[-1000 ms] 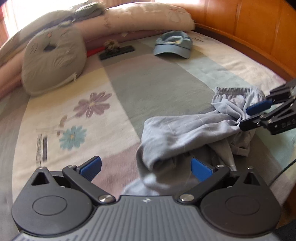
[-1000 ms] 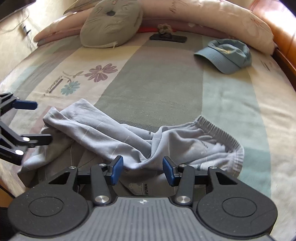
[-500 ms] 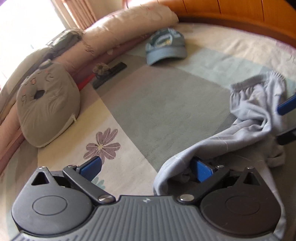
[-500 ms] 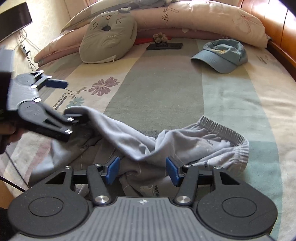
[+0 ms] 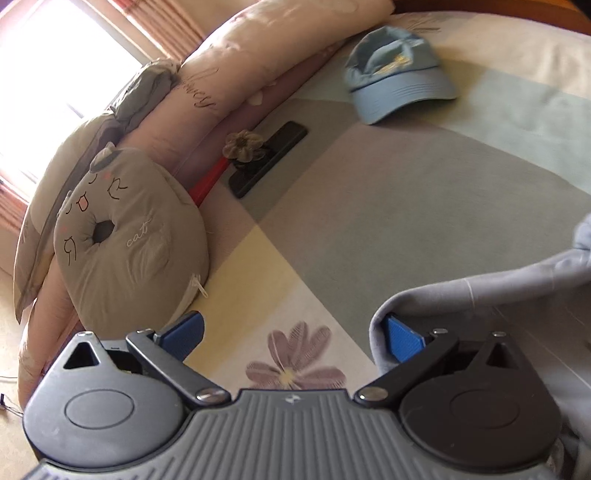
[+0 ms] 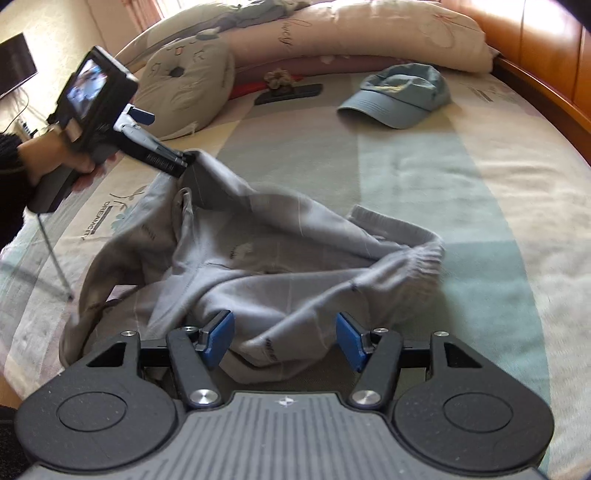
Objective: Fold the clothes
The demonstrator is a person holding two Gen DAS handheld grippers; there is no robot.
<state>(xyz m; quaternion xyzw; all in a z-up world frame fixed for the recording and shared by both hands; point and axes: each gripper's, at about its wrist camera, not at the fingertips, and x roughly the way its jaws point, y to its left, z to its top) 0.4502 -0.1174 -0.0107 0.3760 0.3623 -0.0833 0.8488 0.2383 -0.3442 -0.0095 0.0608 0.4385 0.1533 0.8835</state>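
Grey sweatpants (image 6: 277, 258) lie crumpled on the bed, elastic waistband to the right. My left gripper (image 6: 162, 138), held by a hand (image 6: 55, 158), is up at the left, and one trouser end hangs raised from its tip. In the left wrist view the left gripper (image 5: 291, 328) stands wide open, with the grey cloth (image 5: 480, 291) hooked over its right finger only. My right gripper (image 6: 284, 332) hovers at the near edge of the pile. Its jaws are opening; a fold of cloth lies between the pads without being pressed.
A blue cap (image 6: 399, 99) sits at the back right of the patterned bedspread (image 6: 461, 192). A grey cat cushion (image 5: 125, 240), a black phone with a flower (image 5: 269, 158) and long pillows (image 6: 369, 33) line the far side. Wooden headboard (image 6: 546, 48) at right.
The left gripper has swung left and away from the pile, dragging one trouser end up with it. The right gripper's jaws have spread wider over the cloth.
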